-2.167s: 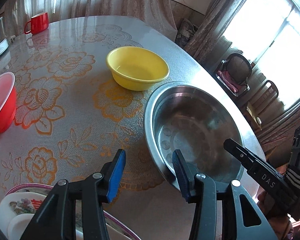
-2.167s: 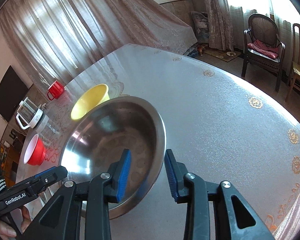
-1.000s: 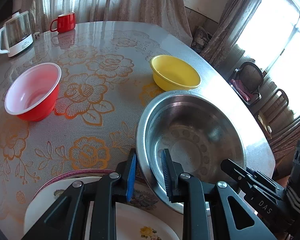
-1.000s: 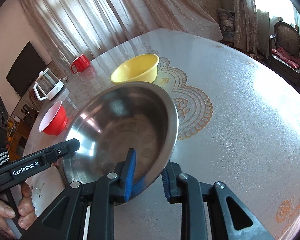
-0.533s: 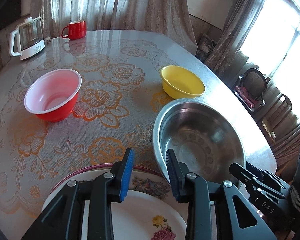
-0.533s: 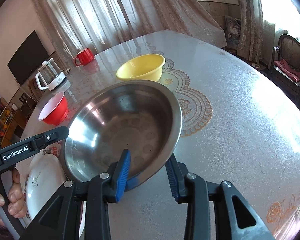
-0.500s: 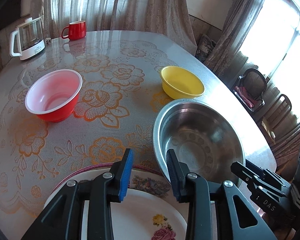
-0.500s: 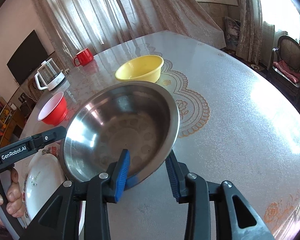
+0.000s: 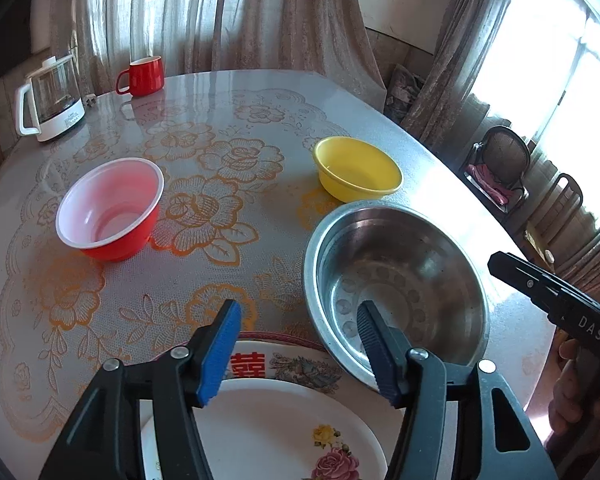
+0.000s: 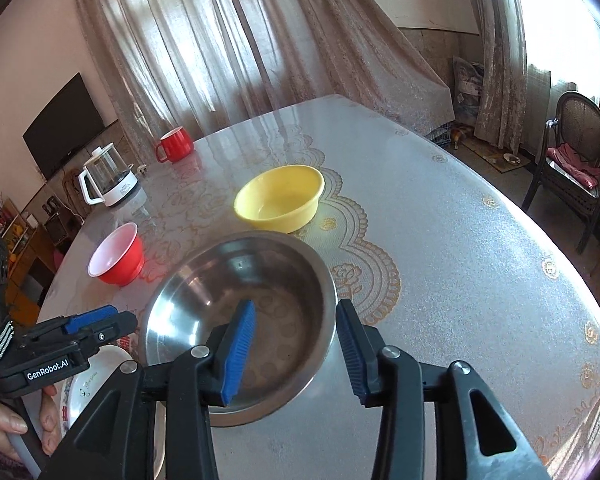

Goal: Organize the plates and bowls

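A steel bowl (image 9: pixel 396 276) sits on the table (image 9: pixel 220 120) covered in an orange floral cloth, its near rim resting against a stack of flowered plates (image 9: pixel 284 412) at the table's edge. The left gripper (image 9: pixel 296 344) hangs over the plates and the bowl's rim, its blue-padded jaws having just spread apart, nothing pressed between them. The right gripper (image 10: pixel 296 350) hovers above the bowl's near side, its jaws also having just widened; the bowl's rim shows in the gap between them, but the pads do not touch it. A hand (image 10: pixel 4 432) grasps the left tool's handle at the table's edge. Beyond the steel bowl stands a yellow bowl (image 9: pixel 358 170), and well off to the left a red bowl (image 9: pixel 110 208) with a white inside. A red mug (image 9: pixel 142 76) and a glass kettle (image 9: pixel 50 100) occupy the far side, before the curtains.
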`<state>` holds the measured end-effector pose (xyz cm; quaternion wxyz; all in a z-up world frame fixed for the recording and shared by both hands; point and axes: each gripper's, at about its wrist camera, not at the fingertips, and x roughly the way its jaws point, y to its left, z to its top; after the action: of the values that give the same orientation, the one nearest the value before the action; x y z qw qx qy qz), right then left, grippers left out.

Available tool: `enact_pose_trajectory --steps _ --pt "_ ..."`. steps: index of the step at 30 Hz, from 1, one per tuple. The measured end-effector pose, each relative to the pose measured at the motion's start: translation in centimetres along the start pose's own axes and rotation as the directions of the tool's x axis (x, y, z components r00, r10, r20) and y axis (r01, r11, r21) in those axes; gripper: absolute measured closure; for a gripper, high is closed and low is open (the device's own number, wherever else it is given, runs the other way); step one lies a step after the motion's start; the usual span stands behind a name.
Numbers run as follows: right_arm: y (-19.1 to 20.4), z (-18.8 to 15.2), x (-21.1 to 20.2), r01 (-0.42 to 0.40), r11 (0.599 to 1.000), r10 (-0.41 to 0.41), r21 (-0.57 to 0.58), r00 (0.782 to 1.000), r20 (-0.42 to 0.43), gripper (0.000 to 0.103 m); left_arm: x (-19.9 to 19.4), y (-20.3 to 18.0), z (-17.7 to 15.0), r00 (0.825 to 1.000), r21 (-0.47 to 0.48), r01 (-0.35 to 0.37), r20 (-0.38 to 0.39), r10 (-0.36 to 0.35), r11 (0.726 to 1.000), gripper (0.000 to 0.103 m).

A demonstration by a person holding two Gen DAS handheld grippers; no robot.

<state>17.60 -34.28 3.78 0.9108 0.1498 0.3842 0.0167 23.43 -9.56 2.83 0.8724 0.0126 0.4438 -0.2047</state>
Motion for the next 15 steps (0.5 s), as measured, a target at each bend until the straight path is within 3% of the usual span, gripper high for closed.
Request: enact_pose_trajectory --steps 1,3,4,15 --pt "0.1 0.4 0.3 -0.023 1.000 0.023 0.002 1.000 -0.003 0.060 -0.1 -0.1 0.1 1.000 0.011 -0.015 0.012 0.015 1.000 0.031" --pt "0.2 1.0 0.9 -0.066 0.998 0.066 0.011 0.998 -0.012 0.044 -0.1 -0.3 0.5 0.999 0.032 -0.036 0.027 0.036 0.999 0.030" --pt "0.2 1.4 1.2 -0.087 0.996 0.088 0.019 0.996 -0.018 0.031 0.0 -0.5 0.7 0.999 0.045 -0.044 0.031 0.043 0.998 0.030" --pt "-0.6 5.0 4.3 -0.197 0.976 0.203 0.095 0.978 -0.055 0.030 1.6 -0.4 3.3 0.995 0.102 -0.084 0.058 0.078 0.991 0.030"
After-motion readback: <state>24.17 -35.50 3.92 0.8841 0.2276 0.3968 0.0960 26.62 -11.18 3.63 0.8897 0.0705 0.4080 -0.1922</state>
